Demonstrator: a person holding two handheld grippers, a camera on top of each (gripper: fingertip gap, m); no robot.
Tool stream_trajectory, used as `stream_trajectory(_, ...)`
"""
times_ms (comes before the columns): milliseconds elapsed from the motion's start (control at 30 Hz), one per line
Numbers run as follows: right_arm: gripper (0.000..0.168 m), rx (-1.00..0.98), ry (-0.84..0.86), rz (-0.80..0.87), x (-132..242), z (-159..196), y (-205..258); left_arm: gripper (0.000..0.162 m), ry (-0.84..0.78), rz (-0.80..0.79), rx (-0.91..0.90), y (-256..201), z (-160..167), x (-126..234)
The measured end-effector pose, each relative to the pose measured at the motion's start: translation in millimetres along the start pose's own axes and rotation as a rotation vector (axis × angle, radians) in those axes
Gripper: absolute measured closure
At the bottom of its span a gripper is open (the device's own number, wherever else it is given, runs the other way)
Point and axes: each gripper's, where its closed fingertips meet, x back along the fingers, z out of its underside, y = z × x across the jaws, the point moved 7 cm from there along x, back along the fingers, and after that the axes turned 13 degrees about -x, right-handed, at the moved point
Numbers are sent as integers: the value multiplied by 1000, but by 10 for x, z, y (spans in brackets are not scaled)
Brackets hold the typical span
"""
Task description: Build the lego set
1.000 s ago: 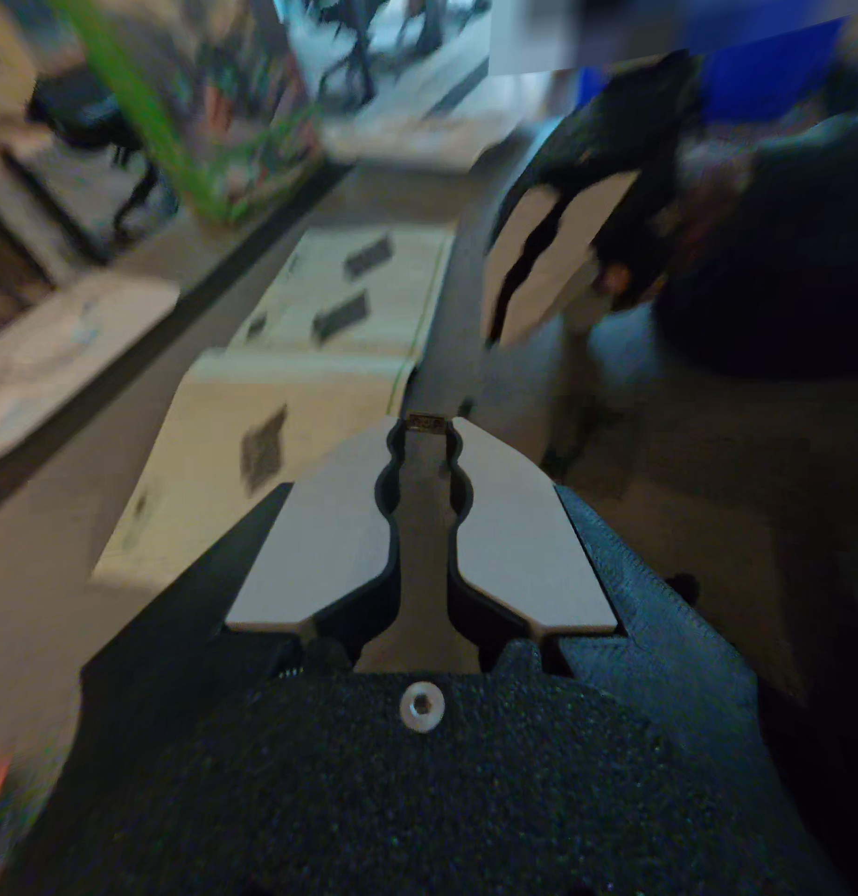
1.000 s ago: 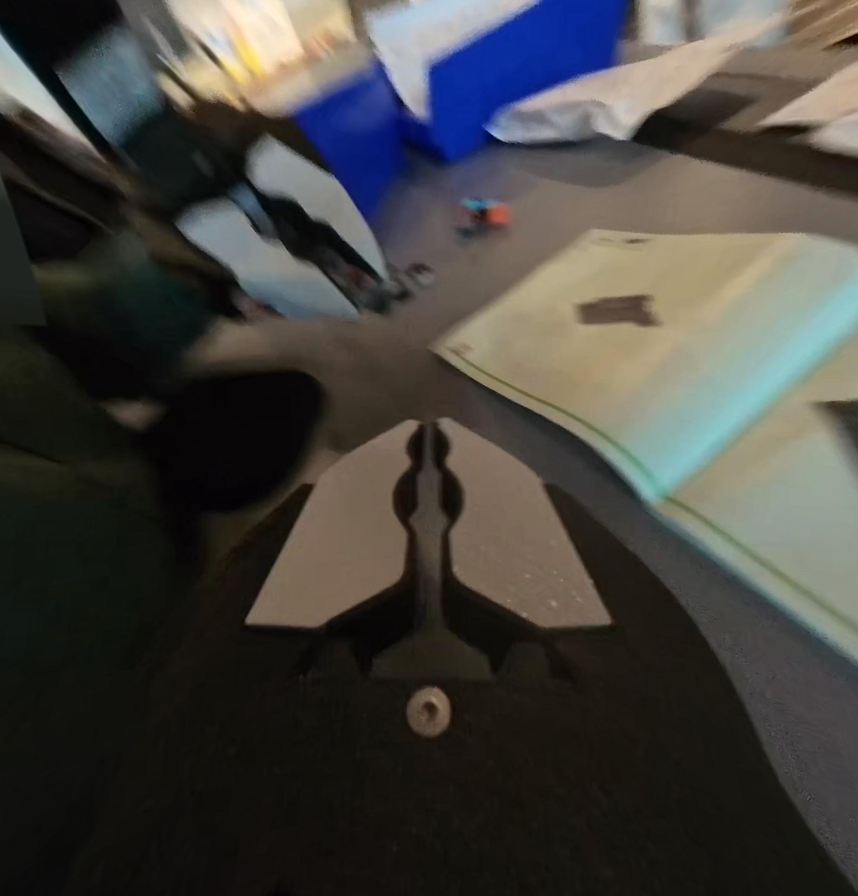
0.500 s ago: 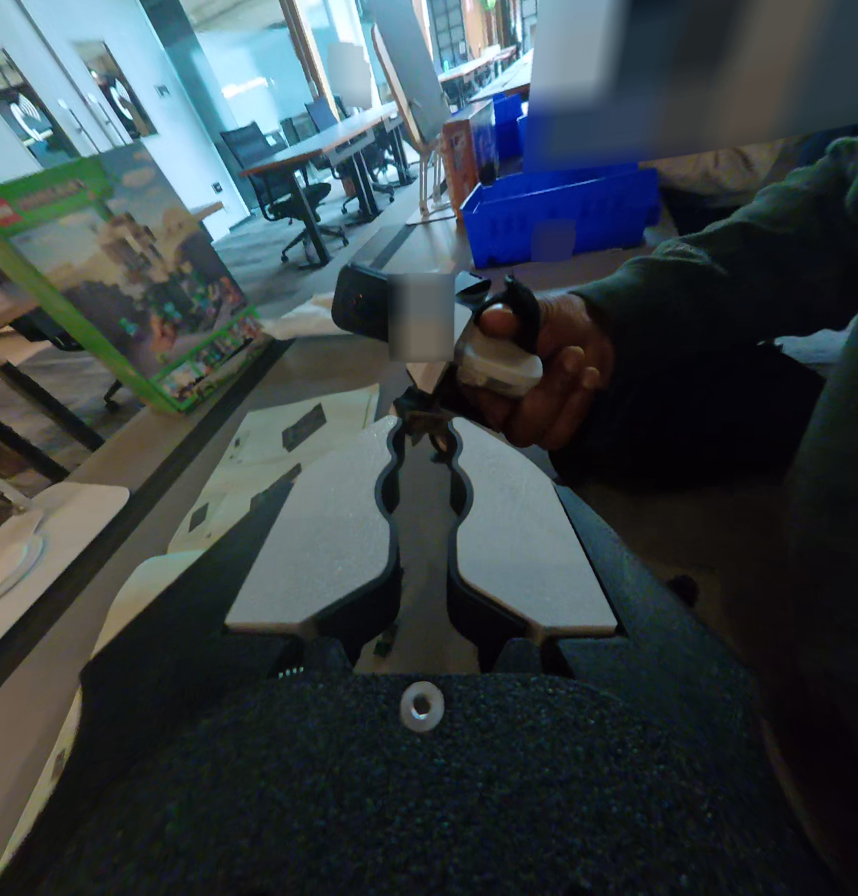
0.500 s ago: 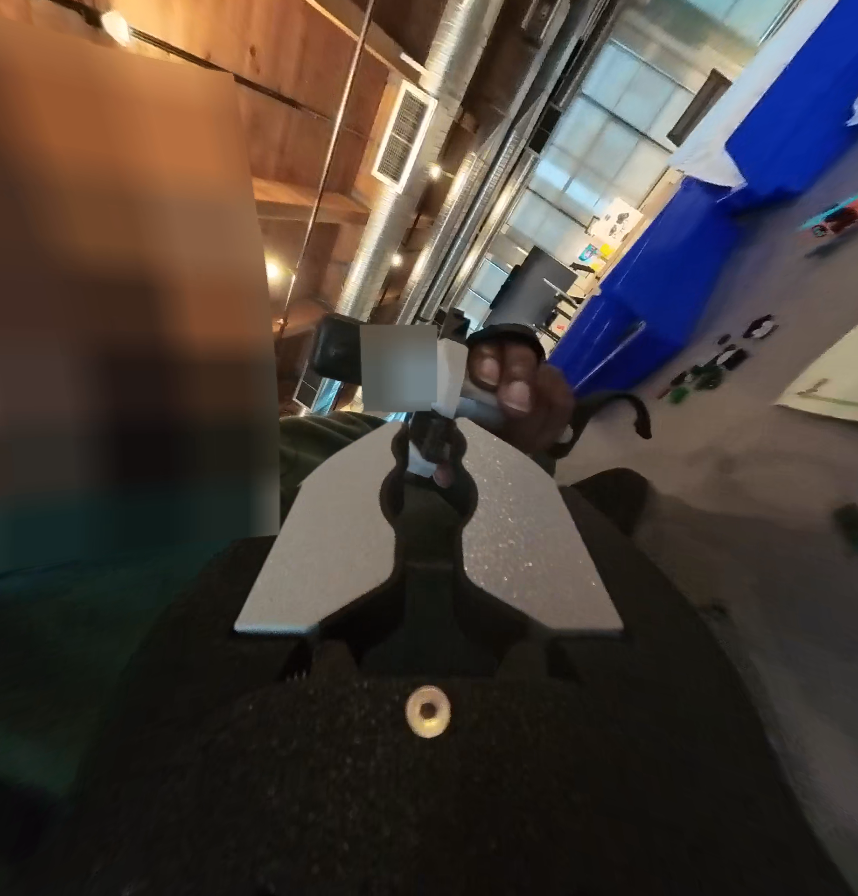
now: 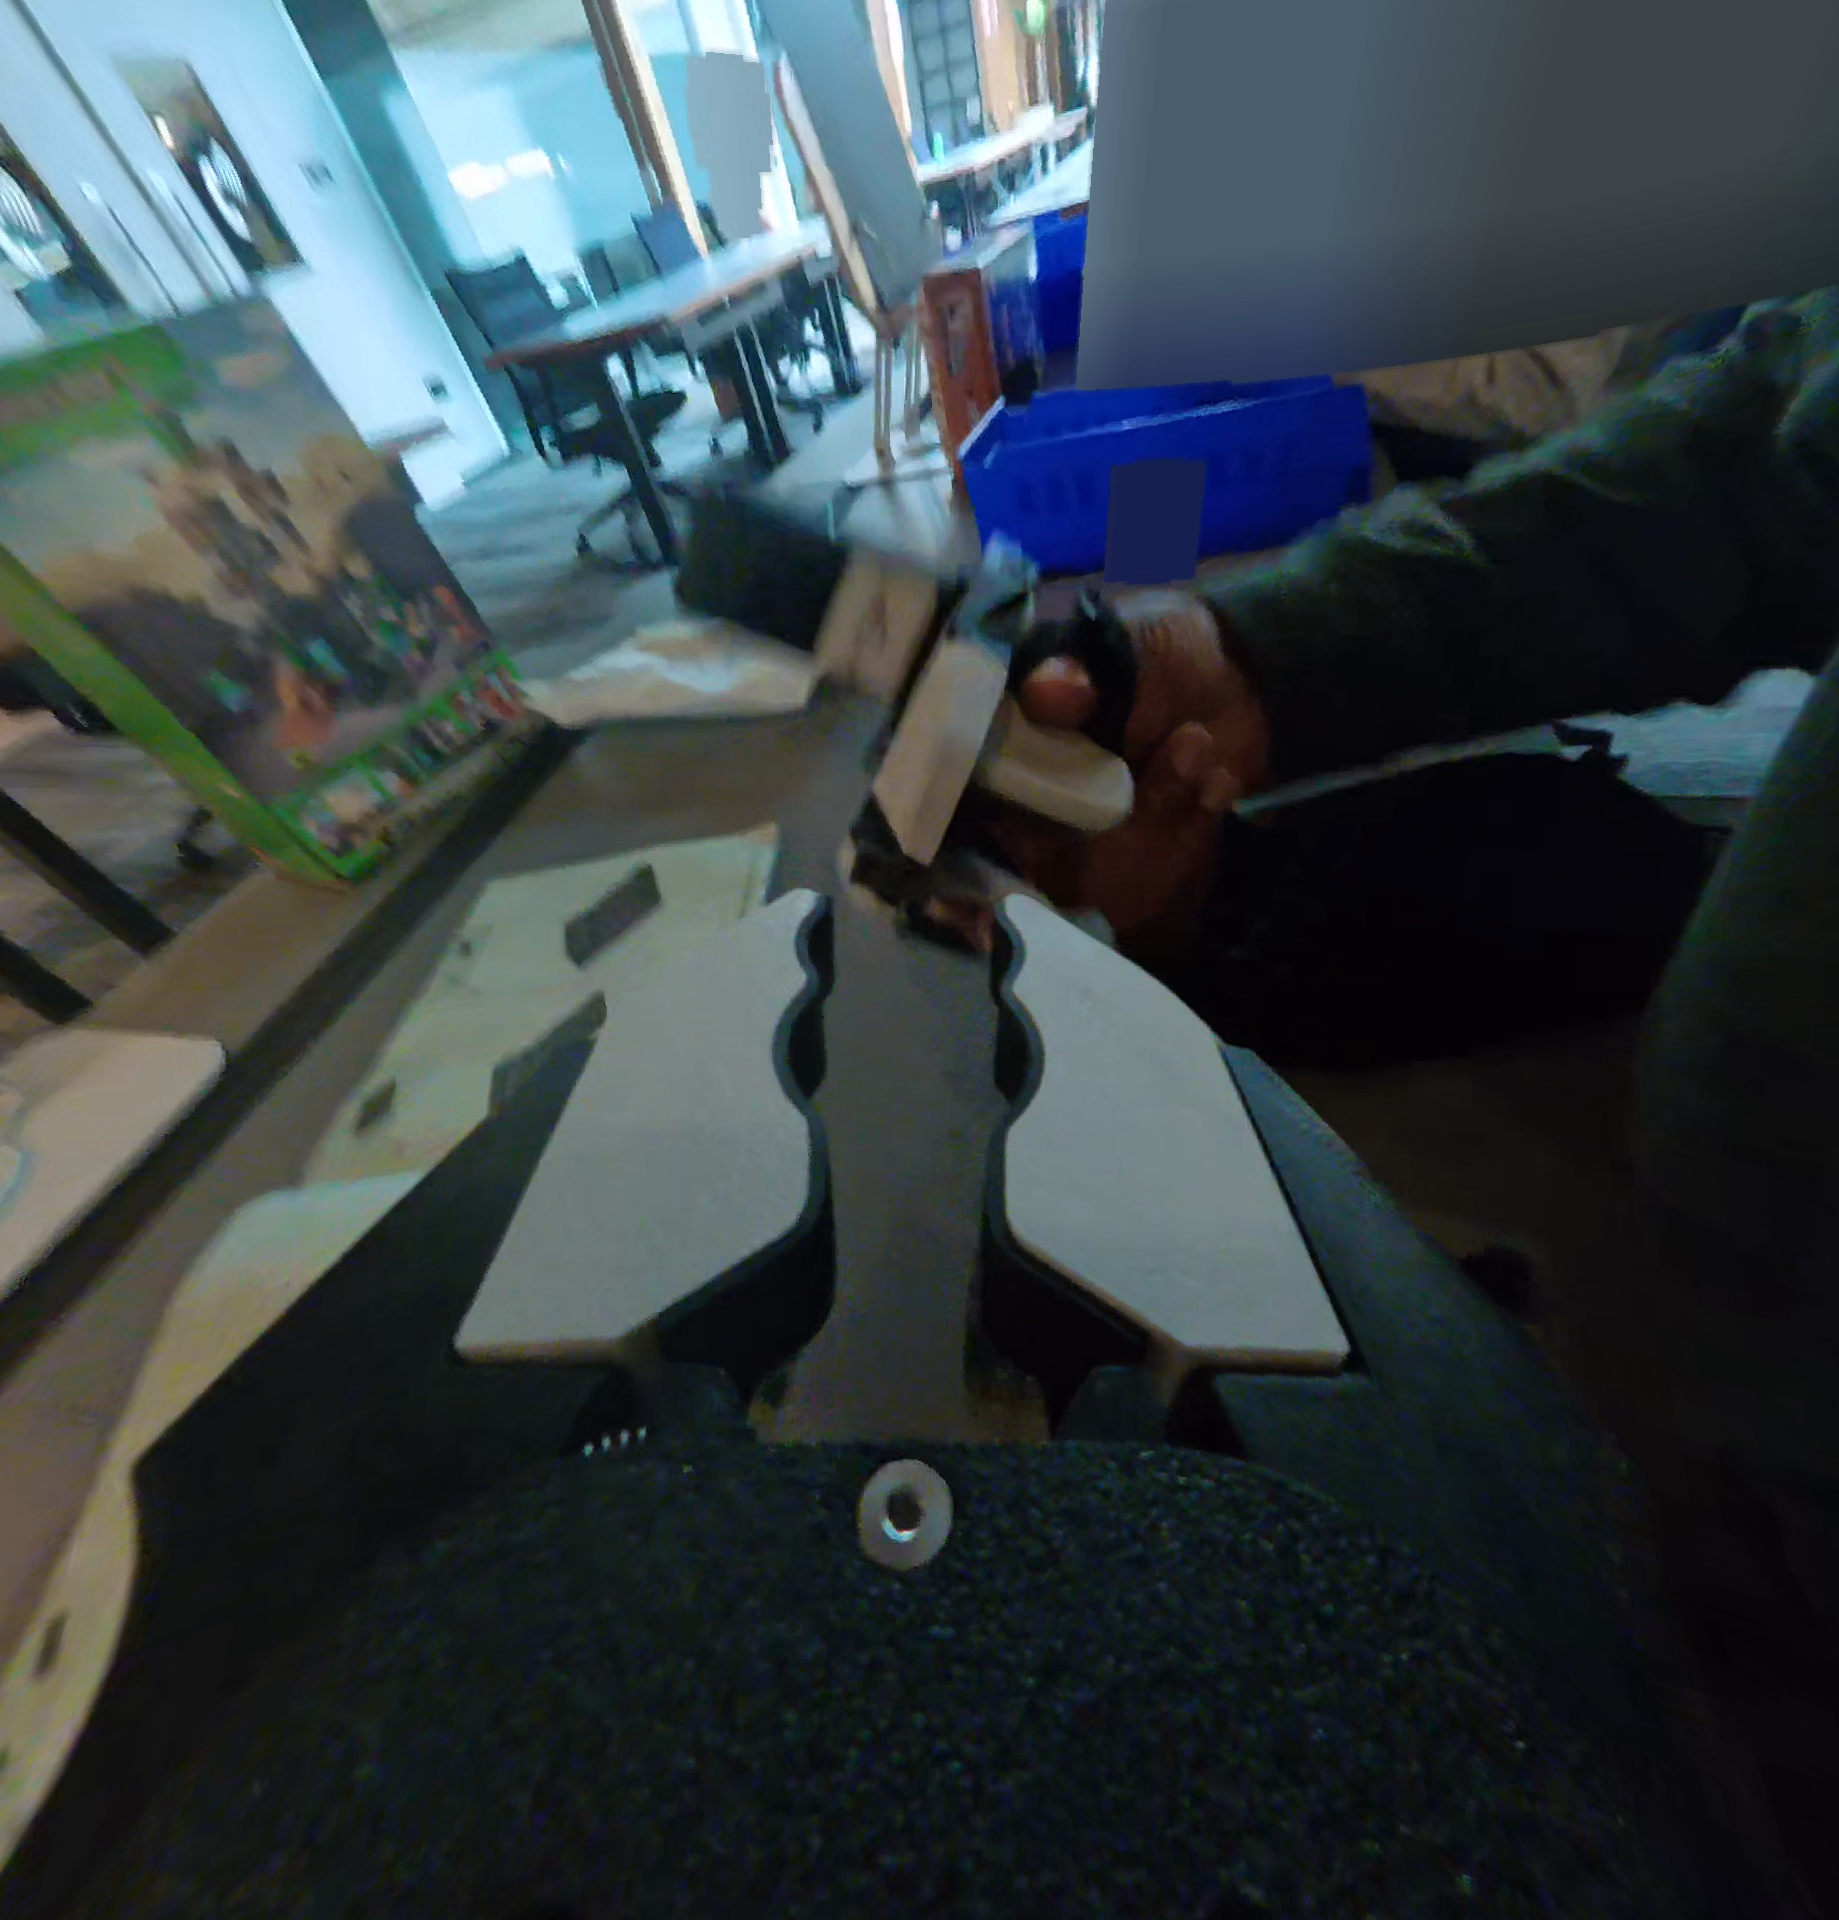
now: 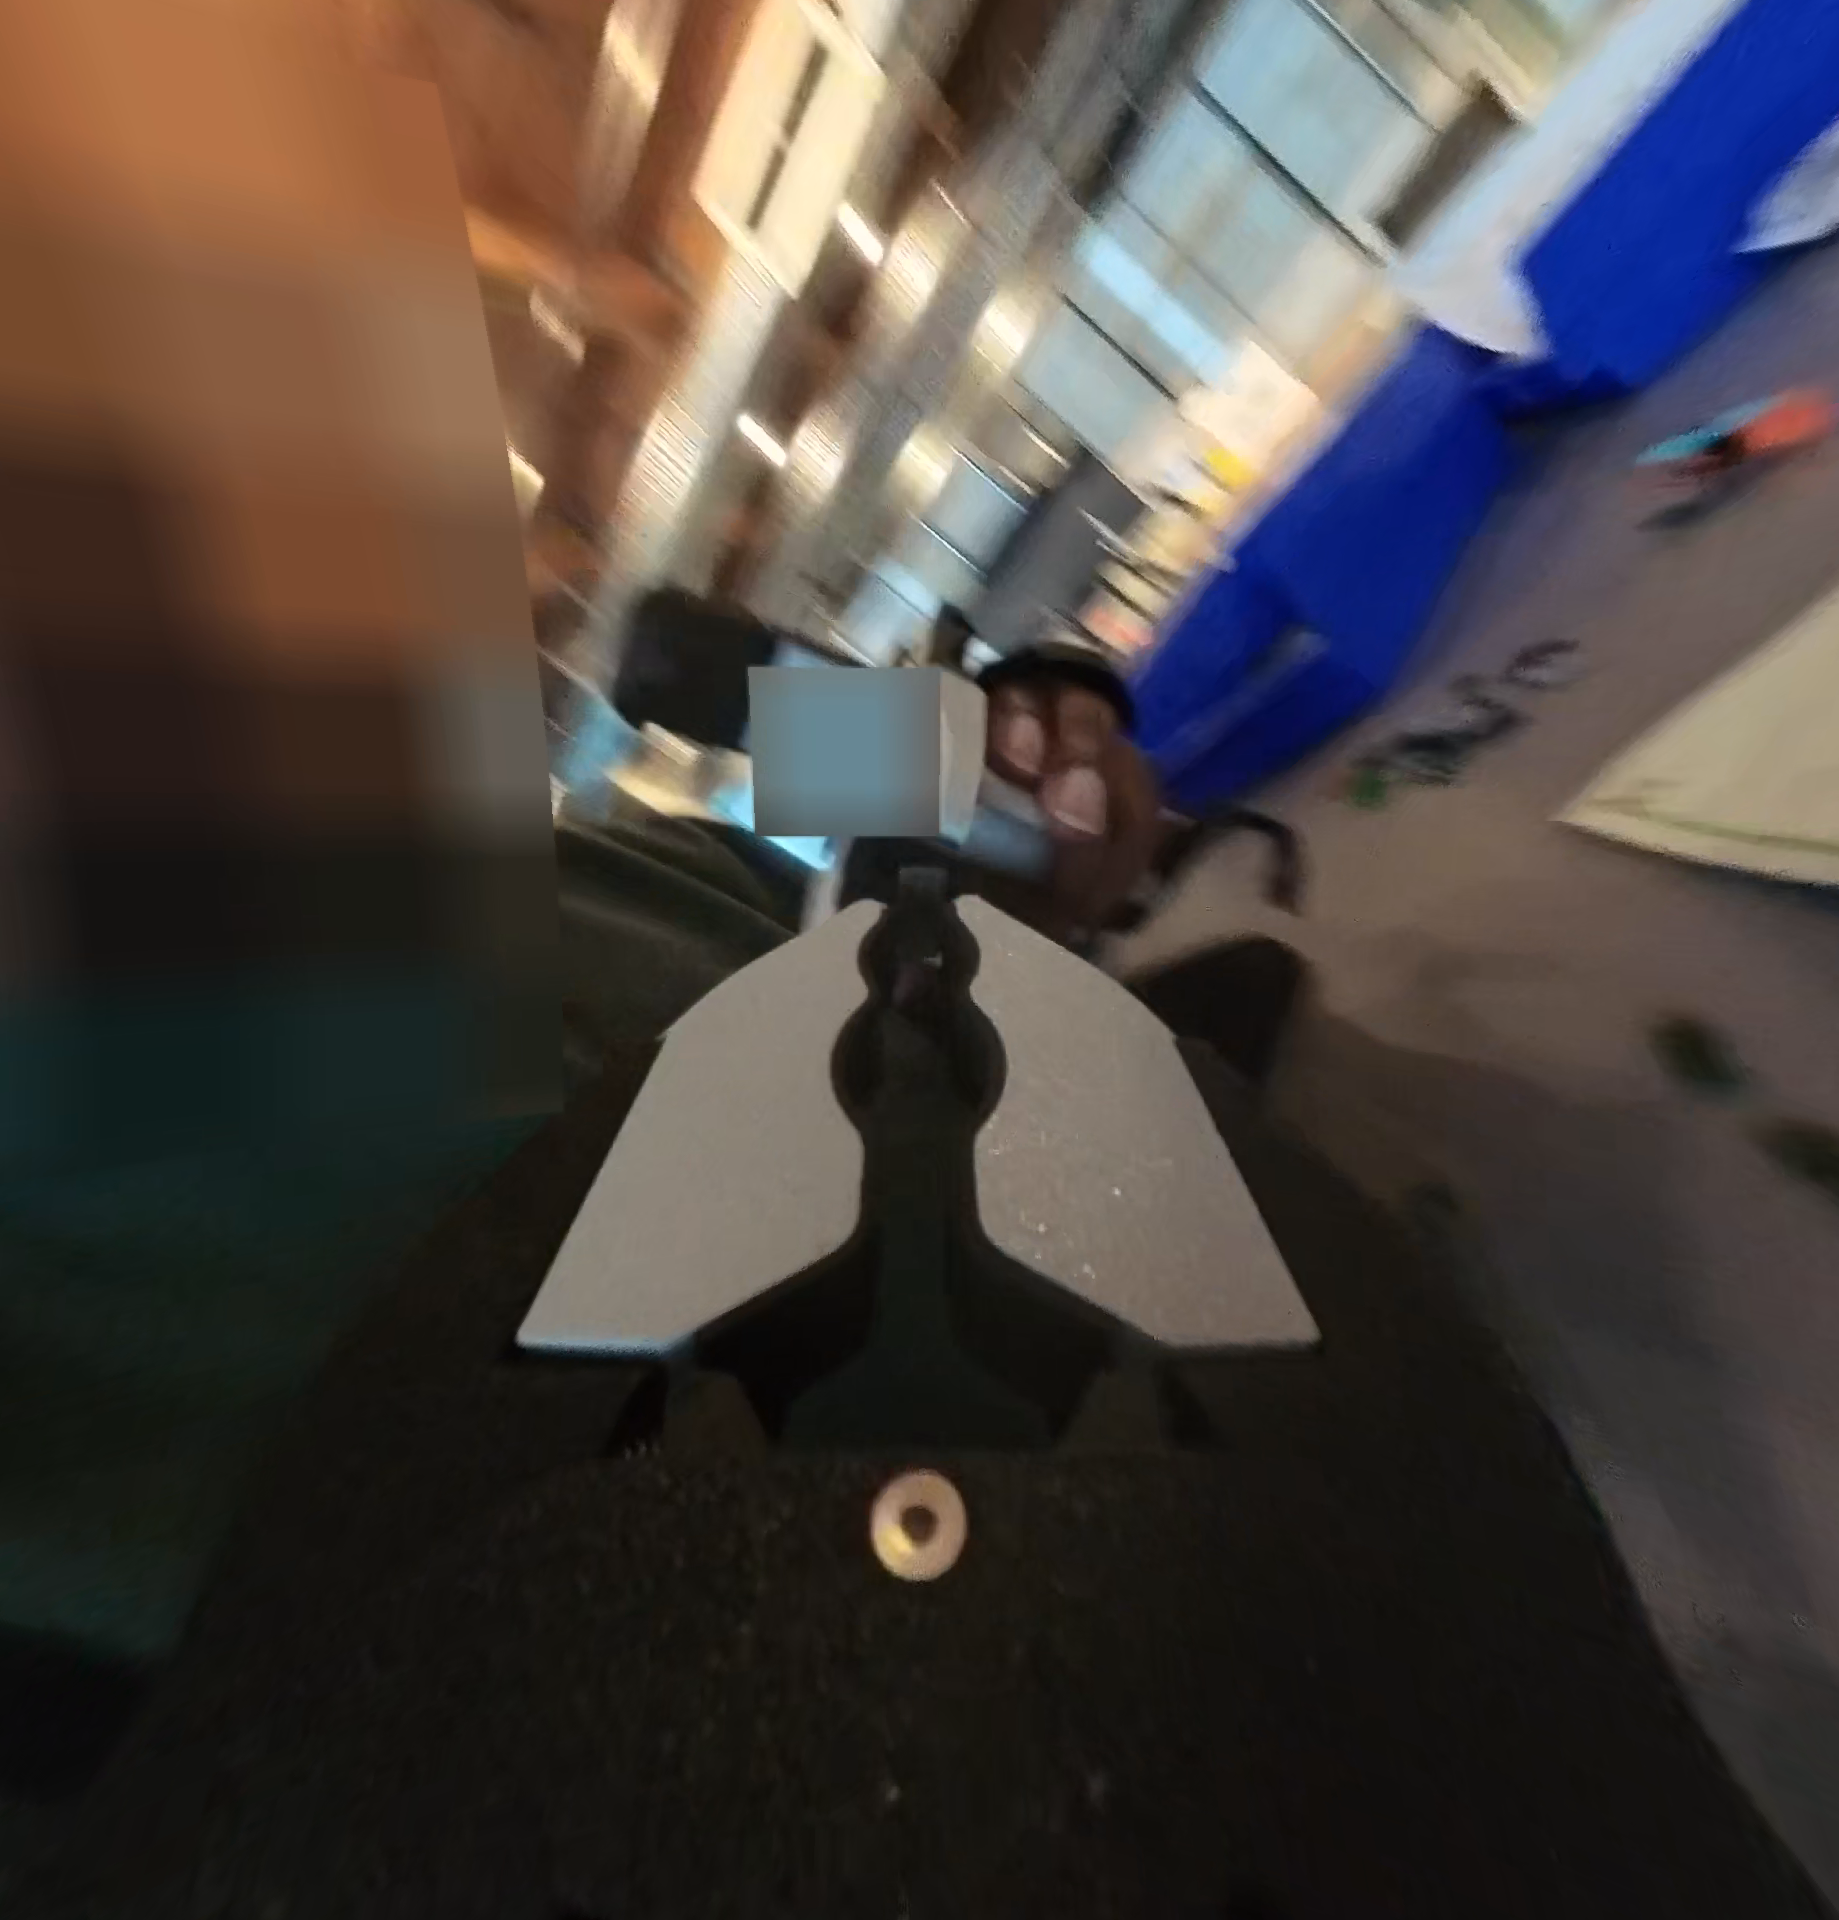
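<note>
My left gripper (image 5: 910,920) stands parted, empty. My right gripper (image 6: 917,920) is clamped on a small dark lego piece (image 6: 917,940). Green-edged cardboard set box (image 5: 229,613) stands at the grey table's (image 5: 354,935) far left edge, beside the open cream instruction booklet (image 5: 541,997).

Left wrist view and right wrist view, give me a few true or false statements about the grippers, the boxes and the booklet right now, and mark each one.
1. The left gripper has a clear gap between its fingers. True.
2. The right gripper is spread wide. False: its fingers are almost together, with a small dark piece between the tips.
3. A green-edged box stands upright on the table's left side. True.
4. The blue bin sits on the open booklet. False: it is farther back, apart from the booklet.
5. A hand holds the other gripper ahead of the left one. True.
</note>
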Motion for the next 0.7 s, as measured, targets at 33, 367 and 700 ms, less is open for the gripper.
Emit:
stream_trajectory(33,161,74,53,103,50,-38,-10,133,17,2,13,5,37,25)
stream_trajectory(367,160,709,782,942,204,-196,-673,144,270,-118,183,121,656,301)
stream_trajectory(700,160,835,1149,1062,183,-260,-845,146,321,-121,210,11,850,335)
